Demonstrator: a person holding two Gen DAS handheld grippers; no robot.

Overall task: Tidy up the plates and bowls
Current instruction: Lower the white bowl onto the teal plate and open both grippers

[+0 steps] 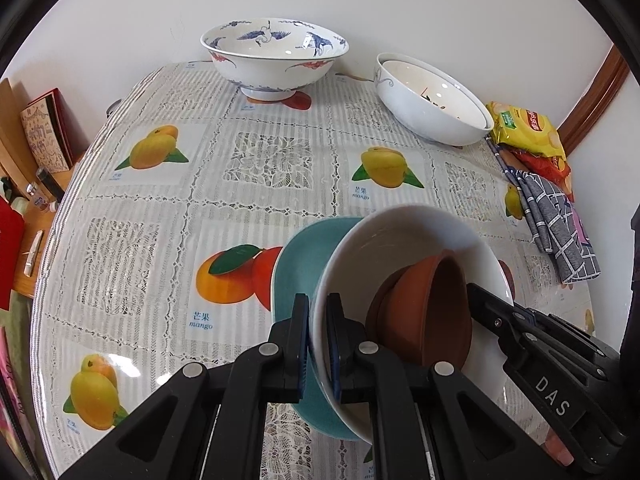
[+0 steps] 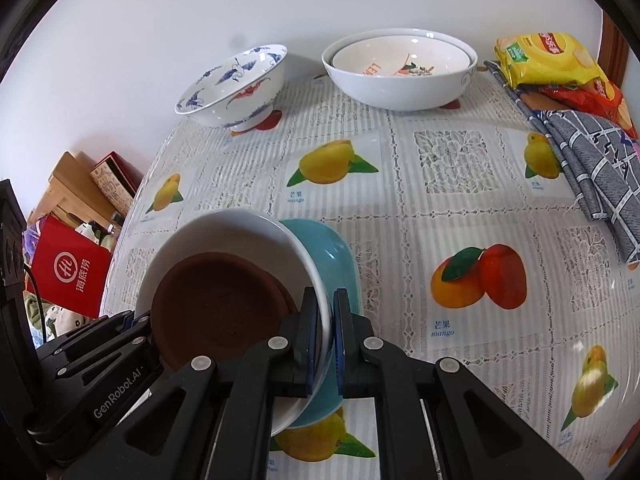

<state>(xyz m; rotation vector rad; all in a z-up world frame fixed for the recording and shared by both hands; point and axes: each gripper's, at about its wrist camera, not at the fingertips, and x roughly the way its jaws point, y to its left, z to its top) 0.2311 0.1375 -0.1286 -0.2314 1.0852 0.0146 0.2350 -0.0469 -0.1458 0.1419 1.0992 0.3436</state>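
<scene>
Left gripper [image 1: 318,344]: jaws nearly together, clamped on the left rim of the white bowl [image 1: 404,240]. One finger lies outside the wall, one inside.

Right gripper [image 2: 327,340]: jaws nearly together, clamped on the opposite rim of the same white bowl [image 2: 224,224]. In the left wrist view the right gripper [image 1: 480,300] enters from the bowl's right side; whether its tips touch the brown bowl cannot be told.

Stack: the brown bowl [image 2: 218,304] sits nested inside the white bowl. The white bowl sits in the teal plate [image 2: 332,256], which projects beyond the white bowl on its far side. The stack appears tilted in both views; whether the teal plate [image 1: 304,256] rests on the tablecloth [image 1: 256,168] cannot be told.

Positions relative to the white bowl:
- Blue-patterned bowl [image 1: 274,60]: well apart, at the far table edge by the wall, upright on its foot.
- Large white bowl [image 2: 400,76]: well apart, far right, with a smaller printed bowl [image 2: 400,58] nested inside.
- Snack packets [image 2: 548,60] and grey checked cloth [image 2: 592,168]: well apart, along the right table edge.
- Red box [image 2: 68,268]: off the table, beyond its left edge.

Open room: bare tablecloth lies between the white bowl and the two far bowls. The rounded left table edge runs near the stack.
</scene>
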